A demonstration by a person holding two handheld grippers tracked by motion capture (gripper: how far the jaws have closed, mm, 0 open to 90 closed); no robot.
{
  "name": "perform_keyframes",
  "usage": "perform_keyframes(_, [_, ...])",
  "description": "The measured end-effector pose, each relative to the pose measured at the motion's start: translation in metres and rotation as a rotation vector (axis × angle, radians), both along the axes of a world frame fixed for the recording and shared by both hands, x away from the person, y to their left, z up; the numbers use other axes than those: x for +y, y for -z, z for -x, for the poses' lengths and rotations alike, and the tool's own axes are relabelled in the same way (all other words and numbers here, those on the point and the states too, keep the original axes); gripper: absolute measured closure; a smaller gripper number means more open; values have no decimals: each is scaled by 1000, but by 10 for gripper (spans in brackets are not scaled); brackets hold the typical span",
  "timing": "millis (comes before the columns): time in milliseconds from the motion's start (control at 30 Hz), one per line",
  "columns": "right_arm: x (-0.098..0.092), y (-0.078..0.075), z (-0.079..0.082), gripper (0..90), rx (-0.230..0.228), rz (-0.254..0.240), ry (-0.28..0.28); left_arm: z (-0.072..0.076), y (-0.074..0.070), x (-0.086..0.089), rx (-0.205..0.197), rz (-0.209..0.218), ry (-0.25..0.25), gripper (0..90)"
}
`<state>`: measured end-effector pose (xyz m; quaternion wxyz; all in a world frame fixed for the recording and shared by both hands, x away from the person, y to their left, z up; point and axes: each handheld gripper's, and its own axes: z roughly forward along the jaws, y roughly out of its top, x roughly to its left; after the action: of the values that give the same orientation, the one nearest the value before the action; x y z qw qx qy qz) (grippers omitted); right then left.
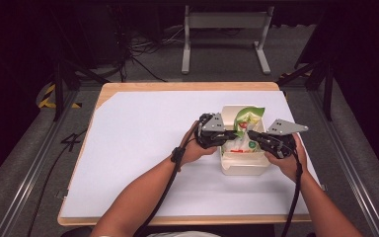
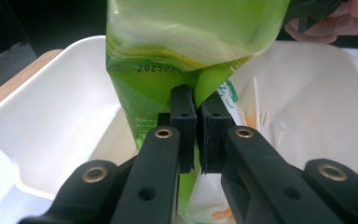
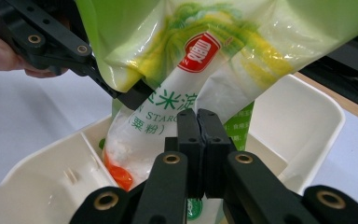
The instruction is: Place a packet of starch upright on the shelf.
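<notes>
Fingers: left gripper (image 2: 196,105) and right gripper (image 3: 197,126) both pinch green bag (image 1: 247,120) | bag upright over white tub (image 1: 244,168), mid-table.

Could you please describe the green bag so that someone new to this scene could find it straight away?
On the white-covered table, right of centre, stands a cream plastic tub. The green starch bag rises from it, pinched between the left gripper and right gripper. Its glossy green film and red logo stand out.
</notes>
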<state>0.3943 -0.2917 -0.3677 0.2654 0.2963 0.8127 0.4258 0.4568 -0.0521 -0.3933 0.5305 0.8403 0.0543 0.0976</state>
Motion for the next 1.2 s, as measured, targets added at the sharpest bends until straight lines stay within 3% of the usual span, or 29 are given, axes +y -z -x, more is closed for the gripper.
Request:
perform_keyframes(133, [1, -1, 4, 873, -6, 29, 18, 2, -3, 0, -4, -17, -12, 862])
perform_keyframes(567, [5, -3, 6, 861, -10, 42, 39, 7, -10, 3, -4, -55, -33, 842])
perform_keyframes(900, [8, -12, 12, 827, -33, 47, 34, 17, -22, 11, -37, -78, -37, 803])
perform_keyframes(1200, [10, -17, 17, 781, -46, 53, 34, 23, -30, 35, -35, -68, -63, 771])
